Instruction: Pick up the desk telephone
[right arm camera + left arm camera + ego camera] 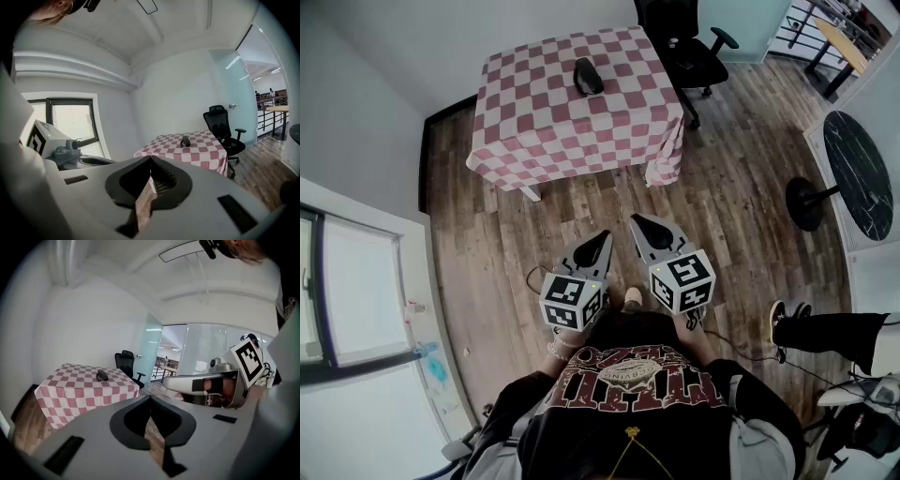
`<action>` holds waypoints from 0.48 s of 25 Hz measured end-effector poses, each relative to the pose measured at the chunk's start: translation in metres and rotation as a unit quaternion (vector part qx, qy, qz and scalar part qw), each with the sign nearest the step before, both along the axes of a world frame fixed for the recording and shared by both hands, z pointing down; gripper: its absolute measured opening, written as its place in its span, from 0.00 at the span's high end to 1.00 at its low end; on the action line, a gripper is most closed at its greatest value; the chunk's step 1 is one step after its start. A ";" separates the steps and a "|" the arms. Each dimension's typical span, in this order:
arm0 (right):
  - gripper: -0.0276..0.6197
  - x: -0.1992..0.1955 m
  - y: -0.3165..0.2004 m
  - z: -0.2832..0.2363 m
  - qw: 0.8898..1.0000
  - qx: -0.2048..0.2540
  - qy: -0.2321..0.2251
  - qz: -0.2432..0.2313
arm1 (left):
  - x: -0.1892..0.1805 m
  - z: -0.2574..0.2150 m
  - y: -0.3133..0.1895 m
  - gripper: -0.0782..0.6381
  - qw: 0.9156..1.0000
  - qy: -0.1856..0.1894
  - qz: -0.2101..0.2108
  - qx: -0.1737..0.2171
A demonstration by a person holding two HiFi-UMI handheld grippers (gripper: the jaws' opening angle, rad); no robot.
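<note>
The desk telephone (pixel 588 75) is a small black set lying near the far middle of a table (pixel 544 127) covered with a red-and-white checked cloth. It is also seen far off in the left gripper view (pixel 102 376) and in the right gripper view (pixel 186 140). My left gripper (pixel 602 236) and right gripper (pixel 637 221) are held side by side close to my body, over the wooden floor and well short of the table. Both point towards it. The jaw tips of each meet, with nothing between them (pixel 150 397) (pixel 150 159).
A black office chair (pixel 689 47) stands at the table's right far corner. A round dark table (pixel 861 173) on a black foot is at the right. Another person's leg and shoe (pixel 787 322) reach in at the lower right. A window (pixel 347 291) lines the left wall.
</note>
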State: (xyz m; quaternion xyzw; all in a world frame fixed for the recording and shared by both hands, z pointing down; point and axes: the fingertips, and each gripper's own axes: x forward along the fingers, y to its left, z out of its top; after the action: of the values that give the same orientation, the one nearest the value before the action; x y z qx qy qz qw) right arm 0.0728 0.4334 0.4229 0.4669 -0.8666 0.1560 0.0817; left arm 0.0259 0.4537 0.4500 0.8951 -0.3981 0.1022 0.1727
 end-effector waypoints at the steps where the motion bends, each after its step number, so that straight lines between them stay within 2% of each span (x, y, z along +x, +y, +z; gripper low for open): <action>1: 0.93 0.001 0.000 0.001 1.000 -0.001 -0.002 -0.001 | 0.001 0.001 0.000 0.89 1.000 0.000 0.000 -0.001; 6: 0.92 0.010 -0.002 0.004 1.000 -0.003 -0.019 0.005 | 0.006 0.006 -0.001 0.89 1.000 -0.001 0.004 -0.007; 12: 0.92 0.025 -0.004 0.010 1.000 -0.008 -0.013 0.004 | 0.017 0.007 -0.004 0.89 1.000 -0.001 0.001 -0.004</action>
State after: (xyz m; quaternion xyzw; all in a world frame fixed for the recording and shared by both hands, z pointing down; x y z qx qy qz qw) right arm 0.0979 0.4294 0.4326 0.4672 -0.8646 0.1695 0.0740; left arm 0.0429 0.4499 0.4567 0.8947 -0.3970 0.1045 0.1760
